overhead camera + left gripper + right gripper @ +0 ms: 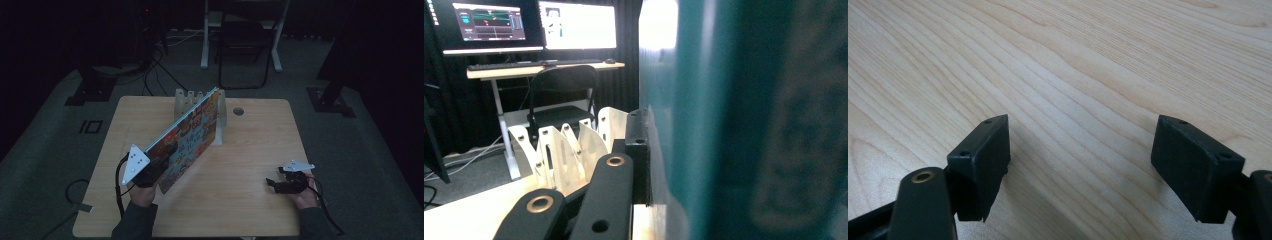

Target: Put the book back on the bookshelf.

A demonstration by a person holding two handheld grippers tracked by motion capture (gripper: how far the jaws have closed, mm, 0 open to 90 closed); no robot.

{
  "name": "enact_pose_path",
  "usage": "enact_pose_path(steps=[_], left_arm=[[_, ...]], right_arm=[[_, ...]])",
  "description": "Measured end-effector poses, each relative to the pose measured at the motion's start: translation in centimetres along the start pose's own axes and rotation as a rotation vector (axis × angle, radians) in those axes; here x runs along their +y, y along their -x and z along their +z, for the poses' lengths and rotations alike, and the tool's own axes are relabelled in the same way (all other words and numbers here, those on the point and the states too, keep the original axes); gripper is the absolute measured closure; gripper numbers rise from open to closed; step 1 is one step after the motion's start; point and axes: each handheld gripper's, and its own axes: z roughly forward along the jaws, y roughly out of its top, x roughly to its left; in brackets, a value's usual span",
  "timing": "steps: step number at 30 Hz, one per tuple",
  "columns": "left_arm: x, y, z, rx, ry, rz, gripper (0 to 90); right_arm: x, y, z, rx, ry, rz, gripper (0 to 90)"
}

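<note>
From the high view, your left gripper (159, 165) is clamped on the lower edge of a colourful picture book (190, 137), held tilted above the wooden table (250, 150), its far corner at the white slotted rack (186, 98). Your right gripper (274, 184) rests near the table's right edge.

In the left gripper view, the jaw presses the book's teal cover (744, 120), rack (569, 145) beyond.

In the right gripper view, your jaws stand apart over bare tabletop (1073, 65).
</note>
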Motion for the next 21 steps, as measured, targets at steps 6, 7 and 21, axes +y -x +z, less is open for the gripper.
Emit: enact_pose_path(steps=[6,7,21], left_arm=[[-0.04,-0.21,-0.19,0.009,0.004,-0.006,81.1],[-0.03,-0.25,-0.24,0.009,0.003,-0.004,81.1],[0.13,-0.66,-0.85,0.018,0.009,-0.011,81.1]], right_arm=[[0.00,0.01,0.00,0.001,0.000,0.000,23.1],[0.00,0.01,0.00,0.001,0.000,0.000,23.1],[0.01,0.03,0.01,0.002,0.000,0.001,23.0]])
